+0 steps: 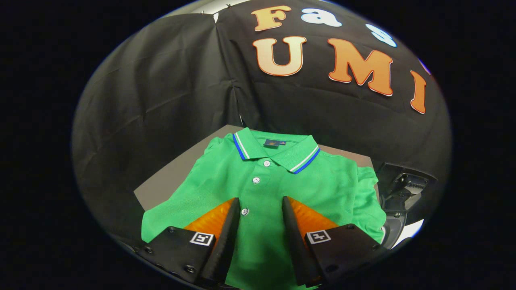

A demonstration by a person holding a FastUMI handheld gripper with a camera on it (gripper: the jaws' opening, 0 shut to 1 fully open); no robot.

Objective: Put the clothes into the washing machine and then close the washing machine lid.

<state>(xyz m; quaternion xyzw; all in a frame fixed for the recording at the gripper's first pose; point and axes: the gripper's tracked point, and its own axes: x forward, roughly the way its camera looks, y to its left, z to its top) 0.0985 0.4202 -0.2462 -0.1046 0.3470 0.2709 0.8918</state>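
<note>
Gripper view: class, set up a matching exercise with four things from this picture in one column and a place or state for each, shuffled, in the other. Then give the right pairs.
Things
1. polo shirt
2. collar
3. lowest visible button
4. gripper

Places or states
A. open, fingers apart over the shirt front
B. lying flat on the table, front up
C. edged with blue and white stripes
D. just inside the tip of one finger

Pairs: 1-B, 2-C, 3-D, 4-A
</note>
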